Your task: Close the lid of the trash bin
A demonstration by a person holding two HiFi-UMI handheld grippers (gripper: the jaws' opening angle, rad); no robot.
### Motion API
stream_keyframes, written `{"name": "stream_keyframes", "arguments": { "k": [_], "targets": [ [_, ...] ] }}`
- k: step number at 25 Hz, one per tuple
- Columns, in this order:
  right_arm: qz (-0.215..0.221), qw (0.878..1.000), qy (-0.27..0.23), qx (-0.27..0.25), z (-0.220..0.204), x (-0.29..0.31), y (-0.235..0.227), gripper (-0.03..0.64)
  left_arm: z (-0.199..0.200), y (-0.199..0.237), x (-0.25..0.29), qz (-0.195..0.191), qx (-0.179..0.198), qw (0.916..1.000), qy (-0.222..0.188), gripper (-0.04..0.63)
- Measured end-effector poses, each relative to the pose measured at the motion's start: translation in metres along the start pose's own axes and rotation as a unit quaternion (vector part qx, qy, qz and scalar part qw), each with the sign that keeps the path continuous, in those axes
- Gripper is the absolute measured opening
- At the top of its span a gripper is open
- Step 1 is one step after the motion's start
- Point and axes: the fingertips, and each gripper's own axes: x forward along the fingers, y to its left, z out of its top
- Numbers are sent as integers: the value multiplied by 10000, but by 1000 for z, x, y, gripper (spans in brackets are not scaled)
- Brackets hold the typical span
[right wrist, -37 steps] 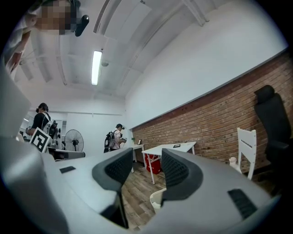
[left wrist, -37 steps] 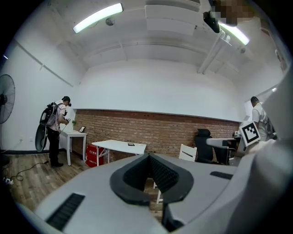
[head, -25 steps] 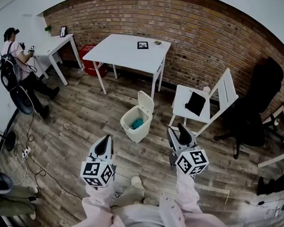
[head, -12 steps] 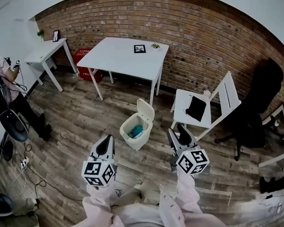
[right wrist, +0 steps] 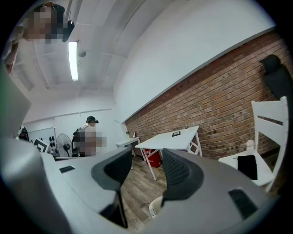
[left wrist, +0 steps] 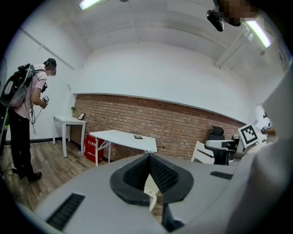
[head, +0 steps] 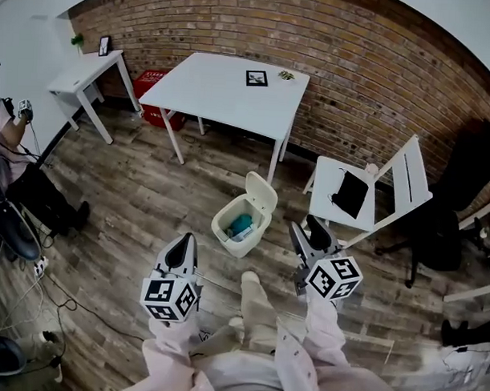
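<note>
A cream trash bin stands on the wood floor with its lid tipped up and back; something teal lies inside. My left gripper hovers short of the bin, to its near left, with the jaws shut and nothing held. My right gripper floats to the bin's right, open and empty. In the left gripper view the gripper points toward the bin, a pale sliver below the pads. In the right gripper view the gripper shows the bin's rim low between the jaws.
A white table stands beyond the bin against the brick wall. A white folding chair with a black item is at the right, a black office chair beyond it. A person and floor cables are at left.
The view has moved toward the bin, which now sits closer to both grippers. My leg has stepped forward between them. The person at left has slid toward the frame's edge.
</note>
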Motion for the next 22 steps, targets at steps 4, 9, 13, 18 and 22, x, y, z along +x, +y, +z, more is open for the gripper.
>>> {"name": "stream_keyframes", "arguments": {
  "k": [4,9,13,18,22],
  "targets": [
    [46,9997,249,-8,-7,38,-15,193,-4,16,32,88,-85,9998,160,-8],
    [63,9977,672,35,-22,83,-42,193,-14,29,79,160,-274,9986,425,-8],
    [140,9948,1012,55,-37,116,-64,193,-26,35,114,175,-437,9969,632,-8],
    [208,9904,1367,54,-54,154,-84,193,-41,46,144,254,-602,9937,908,-8],
    [292,9862,1626,106,-68,181,-97,193,-52,56,167,346,-696,9911,1085,-8]
  ]
}}
